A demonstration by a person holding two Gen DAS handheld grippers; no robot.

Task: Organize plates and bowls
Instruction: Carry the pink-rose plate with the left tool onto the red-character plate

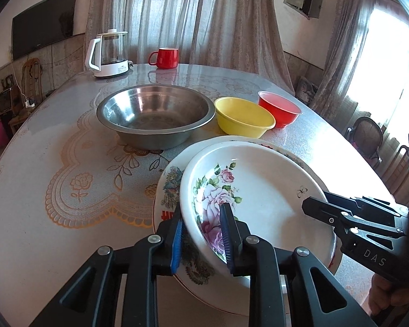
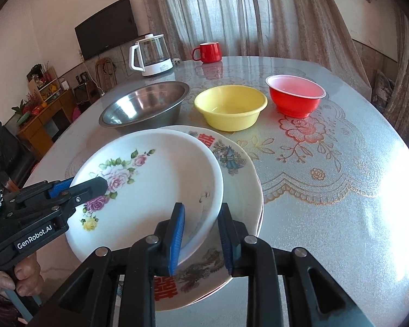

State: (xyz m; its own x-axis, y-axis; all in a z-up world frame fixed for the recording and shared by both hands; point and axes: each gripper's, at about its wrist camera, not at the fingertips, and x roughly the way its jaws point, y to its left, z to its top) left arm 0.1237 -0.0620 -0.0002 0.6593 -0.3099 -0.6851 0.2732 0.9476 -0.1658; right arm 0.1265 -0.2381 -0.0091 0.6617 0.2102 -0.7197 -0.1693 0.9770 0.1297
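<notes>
A white rose-patterned plate (image 1: 261, 196) (image 2: 161, 179) rests tilted on a larger decorated plate (image 1: 167, 188) (image 2: 234, 169) at the table's near edge. My left gripper (image 1: 201, 234) straddles the rose plate's left rim, one finger each side, with a visible gap. My right gripper (image 2: 203, 234) straddles its right rim the same way. Each gripper shows in the other's view, the left one (image 2: 76, 186) and the right one (image 1: 313, 207). Behind stand a steel bowl (image 1: 155, 114) (image 2: 144, 106), a yellow bowl (image 1: 244, 117) (image 2: 230, 106) and a red bowl (image 1: 279, 107) (image 2: 295, 94).
A white kettle (image 1: 109, 54) (image 2: 151, 54) and a red mug (image 1: 165, 57) (image 2: 208, 51) stand at the table's far edge. The round table (image 1: 54, 163) (image 2: 340, 177) carries a lace-pattern cover. Chairs (image 1: 368, 136) stand to the right, a cabinet (image 2: 43, 114) to the left.
</notes>
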